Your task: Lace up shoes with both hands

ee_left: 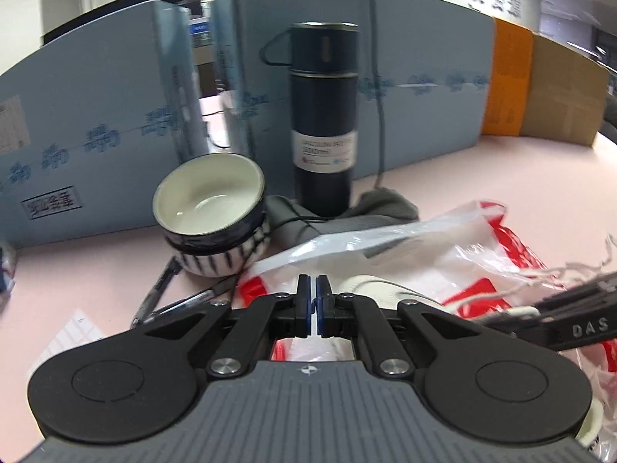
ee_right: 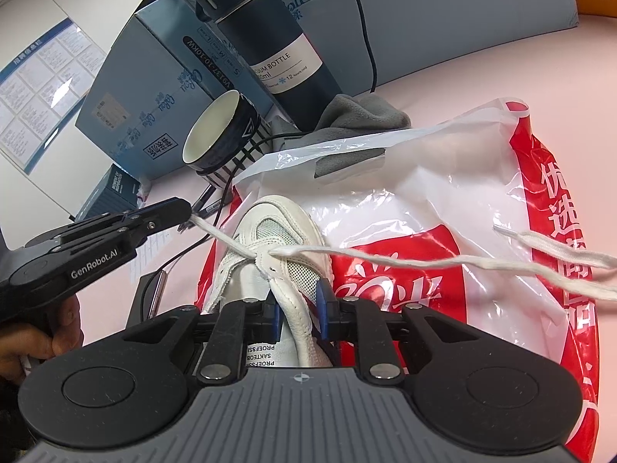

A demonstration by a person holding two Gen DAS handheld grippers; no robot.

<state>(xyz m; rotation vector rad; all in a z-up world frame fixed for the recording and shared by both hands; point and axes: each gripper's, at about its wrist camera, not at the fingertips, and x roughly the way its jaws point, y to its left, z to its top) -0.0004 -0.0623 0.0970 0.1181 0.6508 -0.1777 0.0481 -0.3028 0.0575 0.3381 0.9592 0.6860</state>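
On the pink bench (ee_right: 482,88), my left fingers (ee_right: 185,212) pinch the limp white cotton shoelace (ee_right: 385,256) taut; my right fingers (ee_right: 299,314) brace the soft white leather sneaker's (ee_right: 270,231) eyelet flap.

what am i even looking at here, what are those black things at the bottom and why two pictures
Each picture comes from a camera fixed on a hand-held claw, looking forward along its two fingers. A person holds one in each hand; there is no robot arm.

The left camera shows the left claw shut on the lace end. The right camera shows the right claw gripping the edge of a white shoe, with the left claw coming in from the side, pulling the white shoelace taut.

The shoe lies on a red and white plastic bag on a pink table. Behind stand a dark vacuum bottle, stacked bowls, a grey cloth and pens.
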